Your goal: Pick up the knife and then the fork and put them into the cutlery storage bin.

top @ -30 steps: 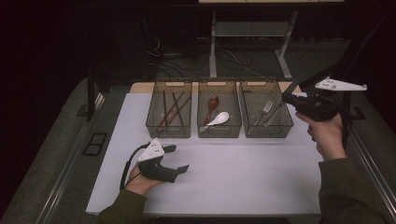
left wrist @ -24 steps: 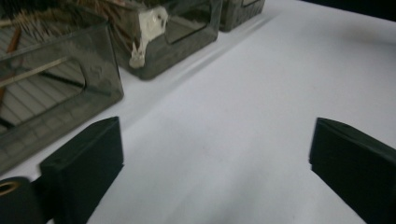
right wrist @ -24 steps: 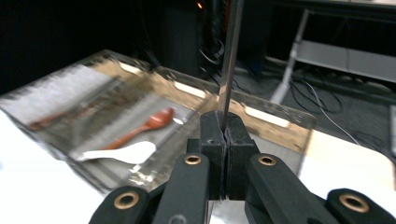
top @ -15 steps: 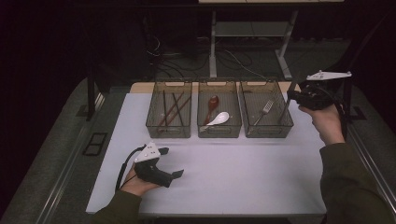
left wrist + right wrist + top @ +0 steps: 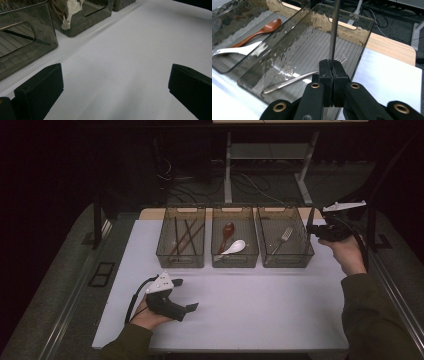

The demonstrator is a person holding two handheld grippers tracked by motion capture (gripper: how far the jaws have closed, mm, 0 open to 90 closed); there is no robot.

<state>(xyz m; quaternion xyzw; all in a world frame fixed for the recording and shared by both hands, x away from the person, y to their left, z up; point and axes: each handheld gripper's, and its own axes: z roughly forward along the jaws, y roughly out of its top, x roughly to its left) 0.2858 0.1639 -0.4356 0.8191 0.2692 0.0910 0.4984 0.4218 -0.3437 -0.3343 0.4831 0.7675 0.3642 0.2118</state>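
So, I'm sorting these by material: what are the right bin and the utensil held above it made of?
The right bin looks like smoky clear plastic: see-through, rippled walls. The thin utensil handle in the right gripper seems to be metal, grey and smooth.

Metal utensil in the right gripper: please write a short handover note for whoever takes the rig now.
Right gripper: shut on a thin metal utensil, upright by the right bin.
Left gripper: jaws have just been opening, empty, low over the table.
Done: fork in right bin, spoons in middle bin, chopsticks in left bin.
Left: probably lower the utensil beside the fork, release.
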